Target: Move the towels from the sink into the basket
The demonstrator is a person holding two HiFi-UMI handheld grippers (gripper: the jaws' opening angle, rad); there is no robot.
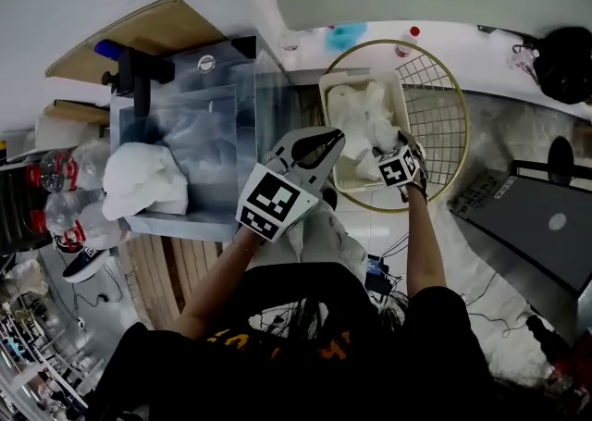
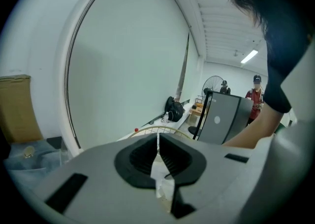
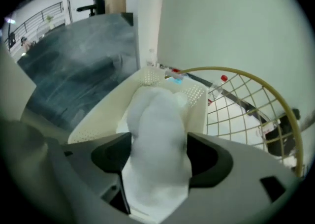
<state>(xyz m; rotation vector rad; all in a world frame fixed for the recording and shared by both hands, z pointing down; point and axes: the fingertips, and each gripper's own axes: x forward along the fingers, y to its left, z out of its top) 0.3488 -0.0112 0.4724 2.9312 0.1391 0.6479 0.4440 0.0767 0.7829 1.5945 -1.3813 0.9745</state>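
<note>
A plain white wall (image 2: 128, 70) faces a grey metal cabinet (image 2: 224, 119) and black pedestal fan (image 2: 212, 84) beneath a ceiling strip light (image 2: 249, 56).

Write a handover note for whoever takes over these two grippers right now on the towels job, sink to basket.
Left gripper: jaws shut, nothing in them, held up between sink and basket.
Right gripper: over the basket, jaws wide apart with a white towel between them; the grip looks loose, probably being let go.
Done: other towels lie in the basket.
Left: a towel heap sits at the sink's near left corner. Let the towel in the jaws drop in, then fetch that heap.
</note>
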